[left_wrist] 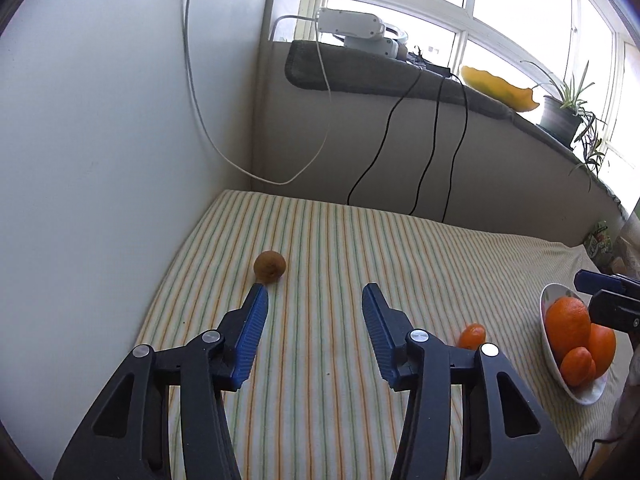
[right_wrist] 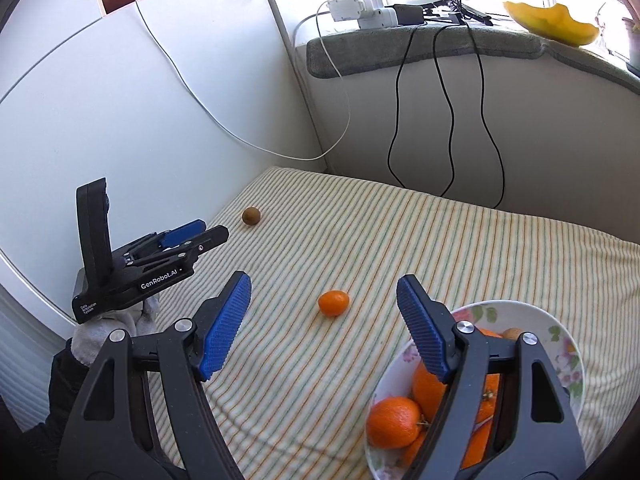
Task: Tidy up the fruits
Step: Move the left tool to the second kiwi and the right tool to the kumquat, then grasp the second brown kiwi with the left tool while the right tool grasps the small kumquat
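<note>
A brown kiwi (left_wrist: 269, 265) lies on the striped cloth near the left wall, just beyond my left gripper (left_wrist: 312, 294), which is open and empty. It also shows in the right wrist view (right_wrist: 251, 215). A small orange kumquat (right_wrist: 333, 303) lies loose on the cloth between my open, empty right gripper's (right_wrist: 324, 284) fingers, a little ahead of them; it also shows in the left wrist view (left_wrist: 472, 336). A white floral bowl (right_wrist: 560, 336) holding several oranges (right_wrist: 394, 422) sits under the right gripper's right finger; the bowl also shows in the left wrist view (left_wrist: 546, 316).
The striped cloth (left_wrist: 360, 248) covers the surface, bounded by a white wall on the left and a low wall behind. Black and white cables (right_wrist: 444, 120) hang from a padded ledge (right_wrist: 420, 46) with chargers, a yellow dish (right_wrist: 552, 24) and potted plants (left_wrist: 564, 108).
</note>
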Motion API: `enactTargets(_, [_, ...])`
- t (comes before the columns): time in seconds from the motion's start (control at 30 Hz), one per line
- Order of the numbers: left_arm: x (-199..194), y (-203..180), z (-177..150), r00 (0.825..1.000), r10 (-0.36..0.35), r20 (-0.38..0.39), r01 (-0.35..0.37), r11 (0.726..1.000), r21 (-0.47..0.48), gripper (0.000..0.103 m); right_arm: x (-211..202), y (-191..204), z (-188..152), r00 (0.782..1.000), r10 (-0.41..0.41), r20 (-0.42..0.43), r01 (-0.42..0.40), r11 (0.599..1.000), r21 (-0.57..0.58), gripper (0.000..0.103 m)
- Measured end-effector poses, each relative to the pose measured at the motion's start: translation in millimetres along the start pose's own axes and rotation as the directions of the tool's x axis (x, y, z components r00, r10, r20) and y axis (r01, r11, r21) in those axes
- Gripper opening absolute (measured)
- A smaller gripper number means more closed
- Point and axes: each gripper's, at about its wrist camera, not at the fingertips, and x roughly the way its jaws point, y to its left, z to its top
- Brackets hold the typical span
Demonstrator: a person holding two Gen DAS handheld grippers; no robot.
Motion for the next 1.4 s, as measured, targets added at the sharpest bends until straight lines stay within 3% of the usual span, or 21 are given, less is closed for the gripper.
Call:
enactTargets(0.1, [11.6, 7.9, 3.4, 1.0, 0.002, -0.017, -0.002, 1.0, -0.006, 0.045, 16.9, 17.0, -13.8, 0.999, -0.032, -0.003, 0.032, 0.999, -0.022, 0.063])
enactTargets(0.3, [32.8, 14.4, 7.0, 0.999, -0.008, -0.038, 0.008, 1.0, -0.014, 0.041, 41.9, 38.0, -26.5, 0.988, -0.152, -0.002, 0.151, 0.983, -0.104, 0.058])
enactTargets(0.4, [40.7, 15.3, 7.3, 0.999, -0.013, -0.048, 0.012, 1.0, -0.014, 0.041, 54.0, 35.6, -27.9, 0.988, -0.153, -0.034, 0.15, 0.985, -0.088, 0.05])
enactTargets(0.57, [46.5, 18.2, 11.6, 0.999, -0.006, -0.053, 0.006, 1.0, -0.007, 0.041, 68.4, 31.5, -31.8, 0.976, -0.211, -0.051, 0.207, 0.975, -0.084, 0.05])
enactTargets(1.03, [72.0, 25.2, 19.9, 0.993, 0.012, -0.118, -0.014, 1.0, -0.018, 0.038, 86.0, 30.2, -35.4, 0.966, -0.23, -0.118, 0.22, 0.971, -0.094, 0.047])
enactTargets(1.13, [75.4, 30.3, 19.8, 0.991, 0.001, -0.133, -0.006, 0.999, -0.039, 0.036, 88.0, 31.2, -34.5, 0.963, -0.237, -0.127, 0.225, 0.969, -0.097, 0.043])
enactTargets(1.27, [82.0, 33.7, 20.6, 0.987, -0.017, -0.158, 0.008, 0.998, -0.062, 0.026, 90.1, 34.2, -33.3, 0.96, -0.244, -0.136, 0.231, 0.967, -0.104, 0.037])
enactTargets(1.4, [83.4, 34.5, 22.0, 0.987, -0.018, -0.159, 0.007, 0.998, -0.068, 0.024, 90.7, 36.7, -34.6, 0.958, -0.251, -0.141, 0.237, 0.965, -0.111, 0.028])
